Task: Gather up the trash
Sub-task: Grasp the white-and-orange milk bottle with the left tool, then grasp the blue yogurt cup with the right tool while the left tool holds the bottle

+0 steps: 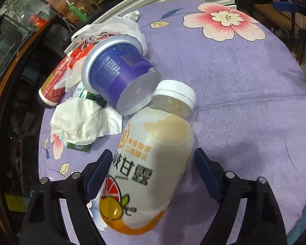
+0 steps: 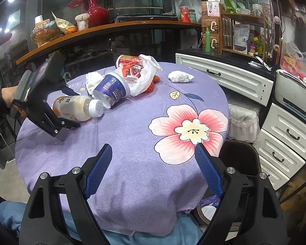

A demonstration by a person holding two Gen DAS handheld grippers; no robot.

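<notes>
A white-capped drink bottle (image 1: pixel 151 159) lies on its side on the purple flowered tablecloth (image 1: pixel 234 94), also in the right wrist view (image 2: pixel 75 107). My left gripper (image 1: pixel 153 161) is open, its blue pads on either side of the bottle; the left pad looks close to it, the right pad stands apart. A blue tipped-over cup (image 1: pixel 116 71) lies just beyond the cap, also seen from the right (image 2: pixel 112 86). Crumpled tissues (image 1: pixel 81 120), a white-red plastic bag (image 2: pixel 138 74) and a red cup (image 1: pixel 53 85) lie around. My right gripper (image 2: pixel 153 159) is open and empty over the near cloth.
A tissue ball (image 2: pixel 180 76) lies at the table's far side. White drawers (image 2: pixel 226 77) and a printer (image 2: pixel 295 94) stand to the right. A dark counter with a wooden edge (image 2: pixel 104 28) runs behind. A chair (image 2: pixel 240 157) sits by the table's right edge.
</notes>
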